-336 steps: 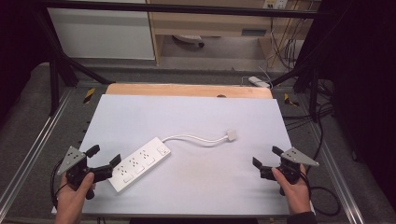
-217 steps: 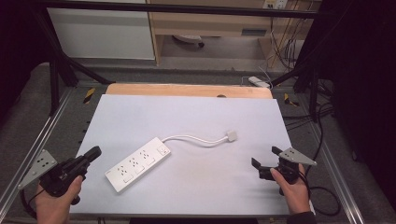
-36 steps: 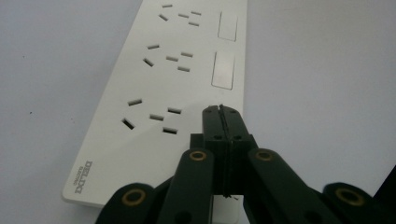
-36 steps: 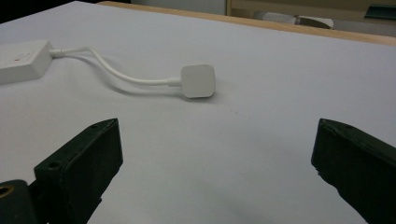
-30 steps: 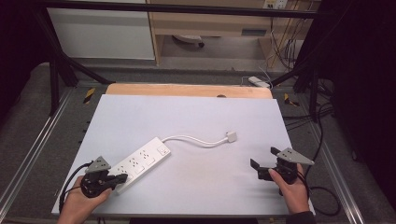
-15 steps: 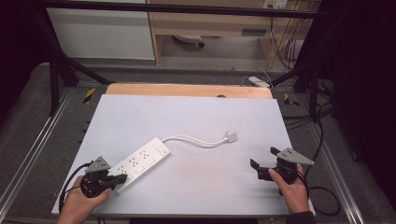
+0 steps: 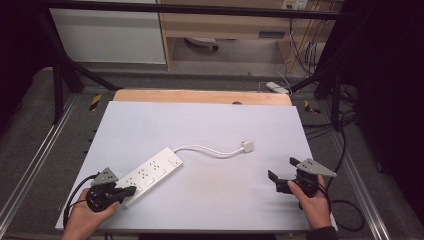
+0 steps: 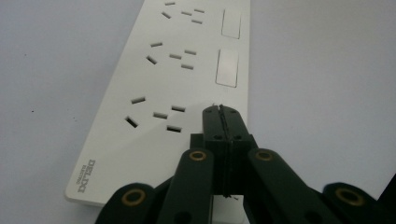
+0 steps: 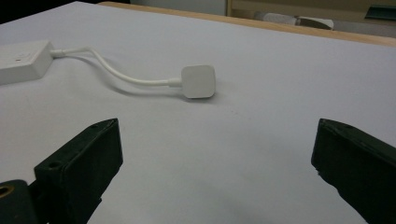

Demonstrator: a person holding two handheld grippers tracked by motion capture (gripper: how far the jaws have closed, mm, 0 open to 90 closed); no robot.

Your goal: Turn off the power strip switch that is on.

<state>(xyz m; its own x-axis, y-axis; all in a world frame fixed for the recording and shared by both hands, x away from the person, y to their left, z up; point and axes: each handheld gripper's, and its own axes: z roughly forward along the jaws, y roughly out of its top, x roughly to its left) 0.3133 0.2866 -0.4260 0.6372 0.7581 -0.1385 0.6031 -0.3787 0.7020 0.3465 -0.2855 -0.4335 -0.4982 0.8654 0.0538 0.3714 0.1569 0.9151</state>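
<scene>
Nothing's shifted over the last sec; since approx. 7 sec back the left gripper (image 7: 131, 190) has come in from off the surface (image 7: 200, 125)'s edge to the power strip (image 7: 150, 174). Its jaws are pressed together, tips over the strip's near end w/ nothing between them. Right gripper (image 7: 283, 171) sits spread wide, plug (image 9: 198, 81) lying ahead of it, well apart.
</scene>
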